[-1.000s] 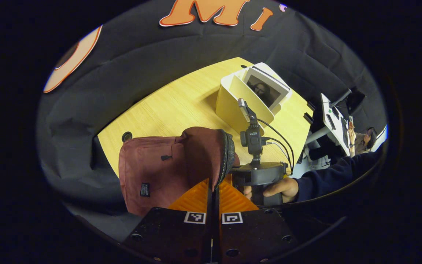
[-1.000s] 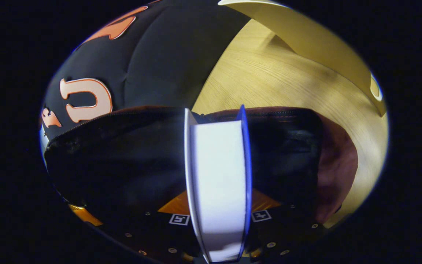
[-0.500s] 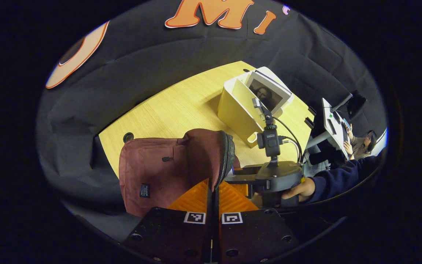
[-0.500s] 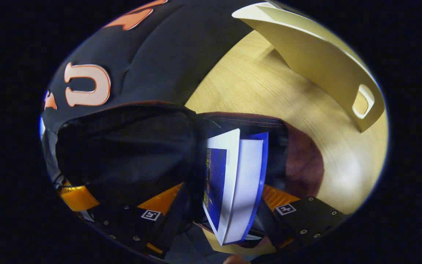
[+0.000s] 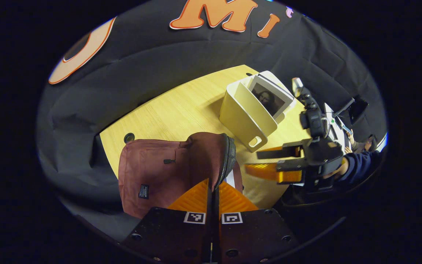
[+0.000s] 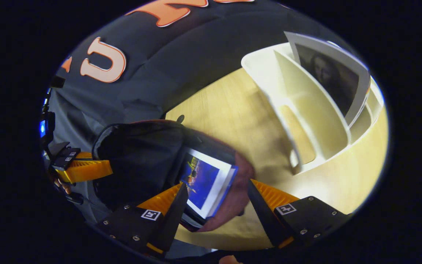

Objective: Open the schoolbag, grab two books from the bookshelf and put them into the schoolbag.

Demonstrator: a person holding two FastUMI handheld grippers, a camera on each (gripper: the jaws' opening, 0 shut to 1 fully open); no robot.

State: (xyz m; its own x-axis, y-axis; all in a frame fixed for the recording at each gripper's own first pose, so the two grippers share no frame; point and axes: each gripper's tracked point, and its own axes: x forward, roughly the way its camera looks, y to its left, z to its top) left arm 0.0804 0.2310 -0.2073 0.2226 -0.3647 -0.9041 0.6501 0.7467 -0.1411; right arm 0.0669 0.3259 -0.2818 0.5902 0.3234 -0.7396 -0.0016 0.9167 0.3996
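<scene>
A pale wooden worktop (image 5: 174,110) spans the booth, with a dark round cable hole near its far left corner. On its near left part sits the maroon schoolbag (image 5: 152,172), zip open along its top edge, a small dark label on its front. To its right and farther back stands the cream bookshelf (image 5: 245,117), a divided file holder with a cut-out handle in its near end wall; a book with a portrait cover (image 5: 269,99) leans in its far compartment, while the compartment nearer the bag looks bare.

In the right gripper view, the bag's dark mouth gapes and a blue-covered book (image 6: 205,181) with a white border lies partly inside it, its near end poking out over the bag's reddish rim.

The left gripper (image 5: 214,190) has its jaws clenched on the zippered rim of the bag's opening, holding that edge up. The right gripper (image 6: 214,194) hangs just above the bag with its jaws released and spread wide, one finger on each side of the blue book without touching it. In the left gripper view that same tool shows at the right over the worktop's near right edge, apart from the bag, held by a hand (image 5: 337,169) in a dark blue sleeve (image 5: 359,167).
</scene>
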